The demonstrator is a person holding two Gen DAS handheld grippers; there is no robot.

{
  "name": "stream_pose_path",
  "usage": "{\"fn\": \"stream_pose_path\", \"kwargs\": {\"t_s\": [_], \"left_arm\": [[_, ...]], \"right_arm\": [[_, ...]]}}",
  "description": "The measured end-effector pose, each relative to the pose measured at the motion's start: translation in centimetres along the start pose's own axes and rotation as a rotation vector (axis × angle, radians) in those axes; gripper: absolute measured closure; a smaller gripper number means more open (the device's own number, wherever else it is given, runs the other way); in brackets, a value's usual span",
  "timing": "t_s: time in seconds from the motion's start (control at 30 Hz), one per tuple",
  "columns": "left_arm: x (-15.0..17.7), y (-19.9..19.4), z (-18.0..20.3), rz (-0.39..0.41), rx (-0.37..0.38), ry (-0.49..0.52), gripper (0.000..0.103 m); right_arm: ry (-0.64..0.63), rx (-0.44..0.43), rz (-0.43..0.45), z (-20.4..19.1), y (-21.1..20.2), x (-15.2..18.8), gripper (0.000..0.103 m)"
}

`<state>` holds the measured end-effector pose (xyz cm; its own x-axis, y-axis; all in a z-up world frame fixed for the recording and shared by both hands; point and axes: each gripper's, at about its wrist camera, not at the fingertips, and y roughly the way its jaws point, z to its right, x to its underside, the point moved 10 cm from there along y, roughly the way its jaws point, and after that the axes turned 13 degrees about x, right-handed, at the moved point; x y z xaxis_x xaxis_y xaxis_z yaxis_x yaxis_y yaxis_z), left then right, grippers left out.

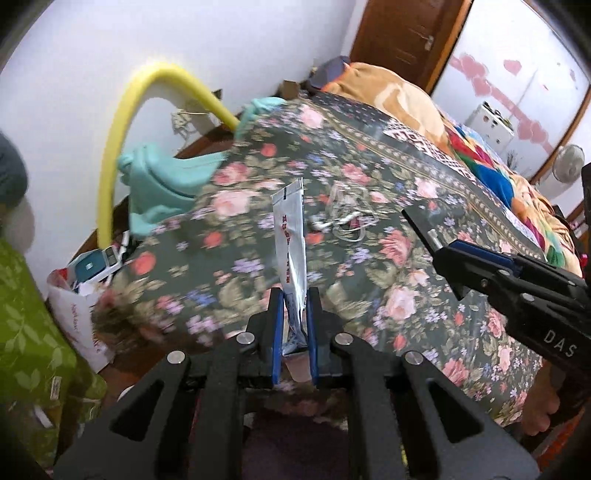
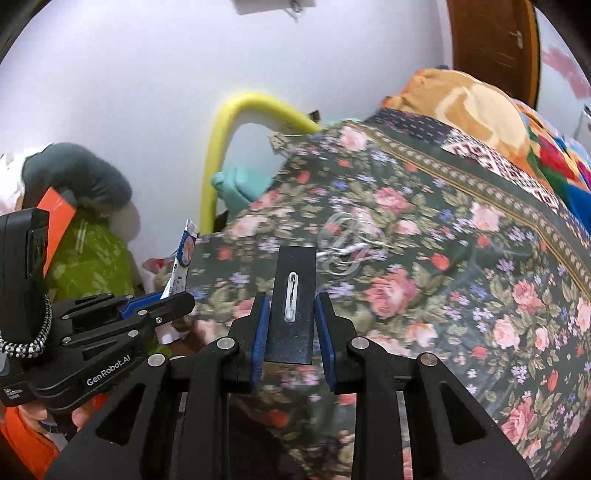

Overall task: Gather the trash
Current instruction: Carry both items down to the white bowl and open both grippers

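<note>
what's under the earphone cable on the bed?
The tangled earphone cable lies directly on the floral bedspread; its loops show only that fabric beneath. Whatever is under the bedspread is covered and cannot be seen.

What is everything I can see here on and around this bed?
tube: one, white and silver with red print, upright in the left gripper
flat card: one, black with a small white piece on it, in the right gripper
earphone cable: one tangle, white, lying on the bedspread
bedspread: one, dark with pink flowers, covering the bed
blanket: one, orange, heaped at the far end
cloth: one, turquoise, hanging at the bed's far left edge
foam pipe: one, yellow, arched against the wall
bag: one, white, on the floor by the bed
door: one, brown, far corner
left gripper: black with blue pads, shut on the tube
right gripper: same, shut on the card
</note>
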<state>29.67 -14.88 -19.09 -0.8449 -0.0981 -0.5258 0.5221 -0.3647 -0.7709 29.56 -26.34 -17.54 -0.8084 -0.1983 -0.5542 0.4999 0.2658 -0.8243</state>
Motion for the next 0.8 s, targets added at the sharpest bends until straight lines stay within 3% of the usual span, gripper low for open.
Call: {"fn": "stream_pose_path", "kwargs": {"t_s": [0.4,0.8], "left_arm": [[6.1,-6.8,-9.7,0.046,-0.101,-0.166,0.093],[14.9,-11.5,-19.5,0.038,-0.192,-0.364,0.093]], "right_arm": [[-0.168,-0.102,0.003,-12.4,-1.0,1.5,0.08],[-0.367,-0.191,-0.082,-24.9,1.4,6.6,0.08]]}}
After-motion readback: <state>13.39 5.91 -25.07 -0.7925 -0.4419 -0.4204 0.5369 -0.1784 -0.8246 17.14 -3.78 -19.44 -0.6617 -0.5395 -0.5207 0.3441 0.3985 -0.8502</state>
